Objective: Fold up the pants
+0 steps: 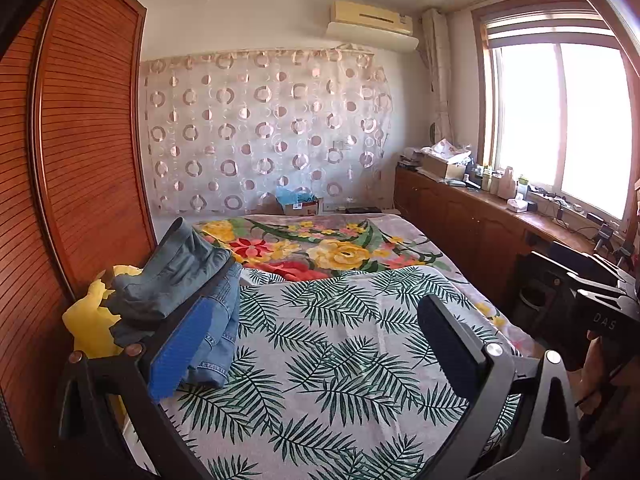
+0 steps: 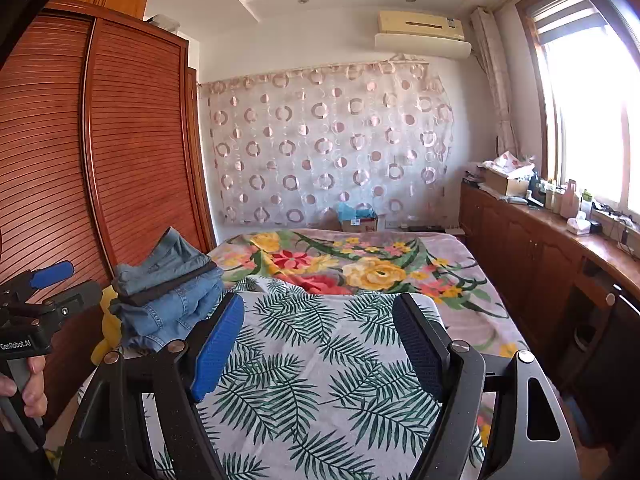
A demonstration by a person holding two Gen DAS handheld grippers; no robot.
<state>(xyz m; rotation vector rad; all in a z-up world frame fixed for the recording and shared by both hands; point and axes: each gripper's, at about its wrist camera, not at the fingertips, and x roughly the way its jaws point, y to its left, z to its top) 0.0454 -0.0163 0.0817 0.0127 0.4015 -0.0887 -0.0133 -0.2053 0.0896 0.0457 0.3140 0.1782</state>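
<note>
From the left wrist camera, the left gripper [image 1: 324, 344] hangs above a bed covered by a pale cloth printed with green palm leaves [image 1: 340, 352]. Its jaws stand wide apart with nothing between them; one finger carries a blue ribbed pad [image 1: 180, 348], the other a dark one. Beyond the blue pad, at the bed's left edge beside a louvred reddish-brown wooden wardrobe [image 1: 80, 140], lies a stack of folded denim pants [image 1: 188, 292]: a greyish pair on top, a lighter blue pair beneath, with a yellow item [image 1: 90, 320] under and behind them. A floral blanket of red and yellow flowers [image 1: 320, 248] covers the far half of the bed. At the right edge the black body of the right gripper shows, held in a hand [image 1: 596, 376].

From the right wrist camera, the right gripper [image 2: 320, 344] is likewise spread wide over the palm-leaf cloth, holding nothing. The pants stack sits left of its blue pad, near the wardrobe. At the far left a hand [image 2: 28, 388] grips the left gripper's handle.
</note>
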